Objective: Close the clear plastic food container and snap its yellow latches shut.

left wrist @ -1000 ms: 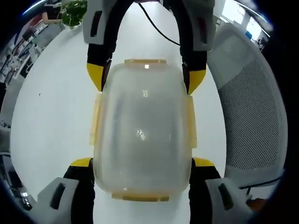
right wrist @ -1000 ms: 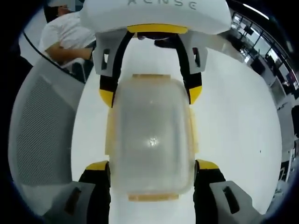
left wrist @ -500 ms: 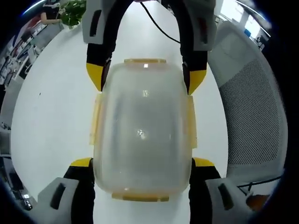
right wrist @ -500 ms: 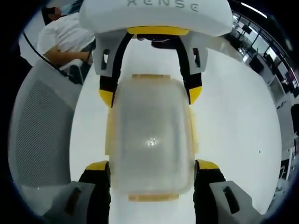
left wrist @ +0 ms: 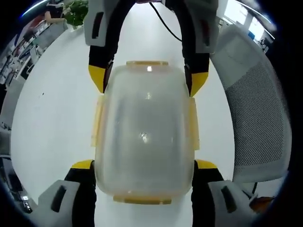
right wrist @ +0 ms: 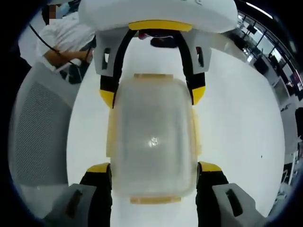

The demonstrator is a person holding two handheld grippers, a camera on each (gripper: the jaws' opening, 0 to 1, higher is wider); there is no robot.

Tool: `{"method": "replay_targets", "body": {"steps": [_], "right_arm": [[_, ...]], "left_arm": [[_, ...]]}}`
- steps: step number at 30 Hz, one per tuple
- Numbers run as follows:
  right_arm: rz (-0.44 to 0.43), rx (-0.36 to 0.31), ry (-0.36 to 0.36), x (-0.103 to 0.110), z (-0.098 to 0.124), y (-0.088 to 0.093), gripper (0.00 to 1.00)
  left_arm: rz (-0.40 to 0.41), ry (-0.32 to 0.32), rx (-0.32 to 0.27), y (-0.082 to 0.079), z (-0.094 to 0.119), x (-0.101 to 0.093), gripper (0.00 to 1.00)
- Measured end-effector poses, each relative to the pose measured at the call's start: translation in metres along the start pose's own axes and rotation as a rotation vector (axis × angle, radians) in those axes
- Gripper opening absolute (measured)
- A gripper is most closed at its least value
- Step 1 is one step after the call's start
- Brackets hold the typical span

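Left gripper [left wrist: 144, 164] and right gripper [right wrist: 153, 166] each straddle an end of the container [left wrist: 144, 132] on the table [left wrist: 52, 109], jaws wide against its sides. Nothing's budged; latches [left wrist: 97, 120] apparently still unsnapped.

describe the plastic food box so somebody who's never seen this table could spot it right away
On the big white table beside the grey mesh office chair, look between the two yellow-tipped grippers facing each other. The clear, frosted rectangular plastic container lies between their jaws, lid on. Its pale yellow latches on all four edges set it apart.
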State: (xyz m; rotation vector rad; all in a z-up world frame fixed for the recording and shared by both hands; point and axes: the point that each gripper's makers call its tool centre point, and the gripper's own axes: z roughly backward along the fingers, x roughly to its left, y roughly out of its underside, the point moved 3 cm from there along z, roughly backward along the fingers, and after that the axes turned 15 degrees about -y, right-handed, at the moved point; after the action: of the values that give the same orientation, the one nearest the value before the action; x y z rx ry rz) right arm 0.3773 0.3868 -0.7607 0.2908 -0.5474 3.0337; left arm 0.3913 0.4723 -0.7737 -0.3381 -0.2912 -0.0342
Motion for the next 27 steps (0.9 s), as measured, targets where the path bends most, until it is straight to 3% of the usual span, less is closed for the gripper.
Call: {"method": "replay_targets", "body": {"steps": [27], "right_arm": [[-0.008, -0.008, 0.006, -0.029, 0.008, 0.001, 0.72]], "left_arm": [[-0.003, -0.002, -0.011, -0.001, -0.009, 0.029, 0.83]]}}
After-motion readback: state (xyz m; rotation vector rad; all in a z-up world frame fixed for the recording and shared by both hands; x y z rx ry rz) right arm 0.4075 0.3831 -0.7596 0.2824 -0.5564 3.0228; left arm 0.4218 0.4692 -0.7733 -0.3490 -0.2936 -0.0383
